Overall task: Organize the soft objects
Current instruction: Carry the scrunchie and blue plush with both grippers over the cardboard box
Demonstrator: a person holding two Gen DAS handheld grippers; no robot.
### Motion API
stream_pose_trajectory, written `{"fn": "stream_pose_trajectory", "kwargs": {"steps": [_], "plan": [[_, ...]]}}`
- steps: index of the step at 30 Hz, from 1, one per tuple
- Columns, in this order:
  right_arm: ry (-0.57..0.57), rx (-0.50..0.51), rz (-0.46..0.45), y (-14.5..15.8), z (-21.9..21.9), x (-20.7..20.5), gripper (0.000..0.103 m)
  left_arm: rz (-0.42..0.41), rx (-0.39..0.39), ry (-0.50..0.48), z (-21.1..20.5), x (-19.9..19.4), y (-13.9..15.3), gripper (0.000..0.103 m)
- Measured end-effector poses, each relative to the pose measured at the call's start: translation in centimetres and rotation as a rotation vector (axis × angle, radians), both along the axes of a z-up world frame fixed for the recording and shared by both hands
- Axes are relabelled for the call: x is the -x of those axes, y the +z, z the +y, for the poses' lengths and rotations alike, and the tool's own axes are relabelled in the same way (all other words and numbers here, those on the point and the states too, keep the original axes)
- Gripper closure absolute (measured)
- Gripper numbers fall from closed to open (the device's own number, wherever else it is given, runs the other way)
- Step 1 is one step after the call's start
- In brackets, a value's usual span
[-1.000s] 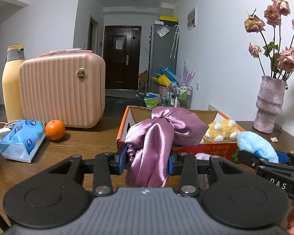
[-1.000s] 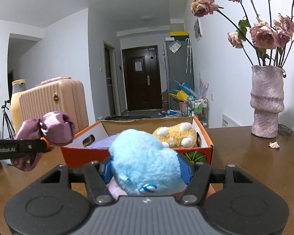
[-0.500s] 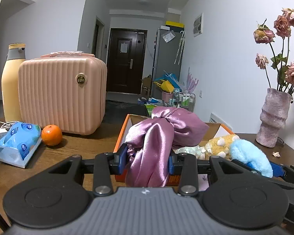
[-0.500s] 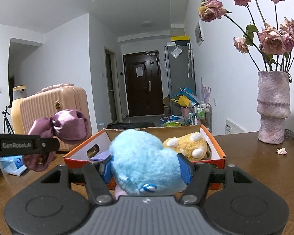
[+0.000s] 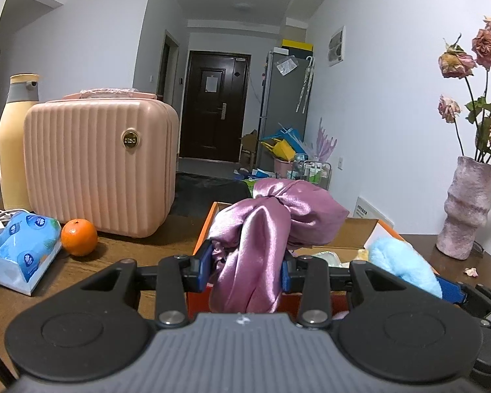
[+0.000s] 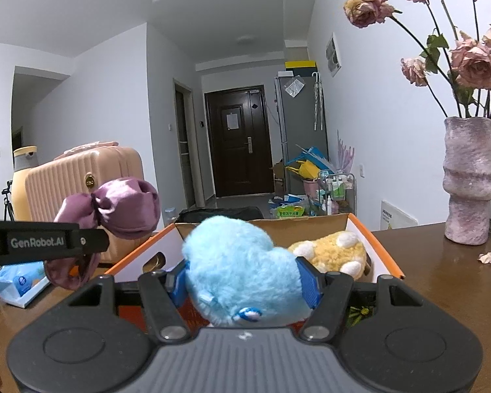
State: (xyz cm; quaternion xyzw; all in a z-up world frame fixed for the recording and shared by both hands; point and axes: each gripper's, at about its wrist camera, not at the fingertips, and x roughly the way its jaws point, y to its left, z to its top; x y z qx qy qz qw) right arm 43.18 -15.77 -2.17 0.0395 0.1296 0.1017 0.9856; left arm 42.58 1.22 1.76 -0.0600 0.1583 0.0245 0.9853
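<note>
Wooden table (image 5: 121, 245) carries an orange-edged cardboard box (image 6: 383, 255) at centre frame. Your left gripper (image 5: 245, 267) is clamped on a purple satin bow (image 5: 265, 229), held before the box's near left corner. Your right gripper (image 6: 244, 283) pinches a blue plush (image 6: 235, 268) at the box's near edge. A yellow plush (image 6: 334, 252) lies inside. Pink suitcase (image 5: 98, 170) and orange (image 5: 79, 237) sit at left.

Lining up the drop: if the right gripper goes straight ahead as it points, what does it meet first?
Probably the orange box's open interior, then the yellow plush; the right gripper holds the blue plush. Depth unclear.
</note>
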Motion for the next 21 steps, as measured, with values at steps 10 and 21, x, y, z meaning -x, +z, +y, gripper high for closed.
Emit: {"fn": "stream_pose_trajectory", "kwargs": {"steps": [10, 21], "plan": [[-0.017, -0.004, 0.006, -0.2, 1.1, -3.6, 0.039, 0.001, 0.003, 0.006, 0.1, -3.1, -0.3, 0.064], [-0.028, -0.015, 0.014, -0.2, 1.5, -7.0, 0.039, 0.011, 0.000, 0.003, -0.2, -6.8, -0.8, 0.064]]}}
